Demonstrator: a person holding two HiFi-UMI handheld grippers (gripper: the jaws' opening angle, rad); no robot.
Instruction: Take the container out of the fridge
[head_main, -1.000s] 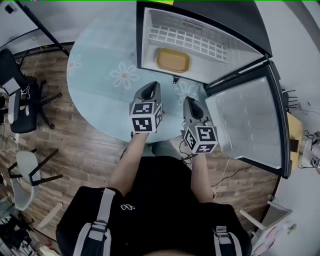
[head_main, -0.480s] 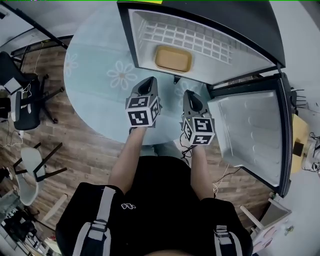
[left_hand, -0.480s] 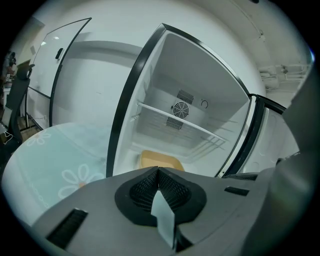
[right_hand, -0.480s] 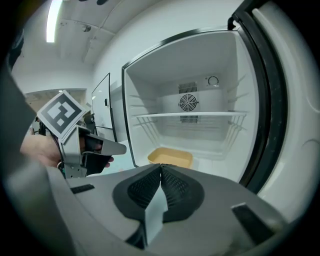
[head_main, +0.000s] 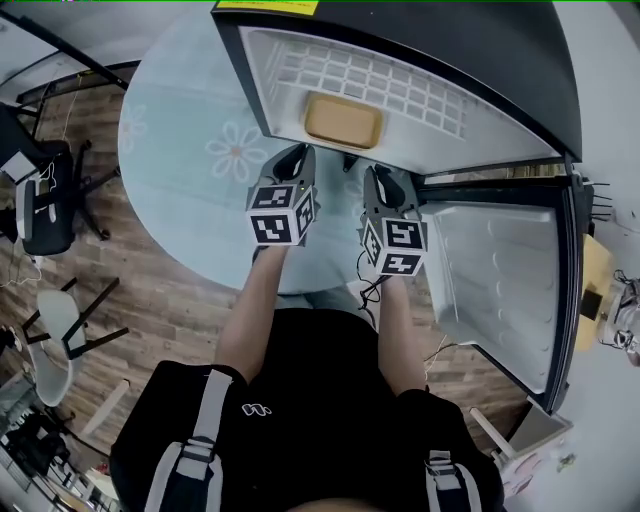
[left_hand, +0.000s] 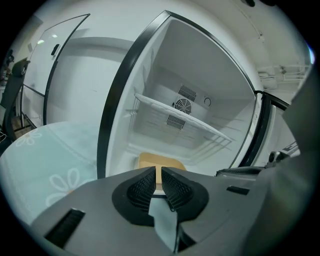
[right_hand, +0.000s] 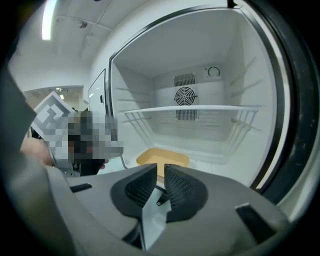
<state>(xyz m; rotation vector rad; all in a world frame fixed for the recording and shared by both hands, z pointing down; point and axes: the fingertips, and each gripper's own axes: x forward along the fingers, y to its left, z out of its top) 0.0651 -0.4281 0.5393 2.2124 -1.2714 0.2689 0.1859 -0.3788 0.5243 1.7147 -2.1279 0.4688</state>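
both grippers had closed in on the fridge opening since a second earlier, and in the head view the fridge sat larger and nearer.

- item, left: left gripper (head_main: 296, 153), held over the round flower-printed surface (head_main: 185, 150), tips just short of the fridge's lower edge. jaws had just been opening and stood a narrow slit apart (left_hand: 158, 170), nothing between them.
- item, centre: mini fridge (head_main: 252, 75), door swung fully open. wire shelf (head_main: 372, 84) was bare.
- item, centre: shallow tan container (head_main: 343, 120), the task's thing, lay flat on the fridge floor under the shelf, toward the front. both gripper views lined up on it (left_hand: 150, 160) (right_hand: 162, 156). untouched, not yet out.
- item, right: right gripper (head_main: 374, 173), level with the left, jaws a little apart (right_hand: 161, 168) and empty.
- item, far right: fridge door (head_main: 490, 270), close beside the right gripper.

handling note (judgement): the step in hand was the reach-in. both slits looked too narrow to take a rim, so they wanted widening before entry. the tips needed to stay low, clear of the wire shelf. taking the container by opposite rims and drawing it out level looked safest, and the right gripper needed to mind the door side.
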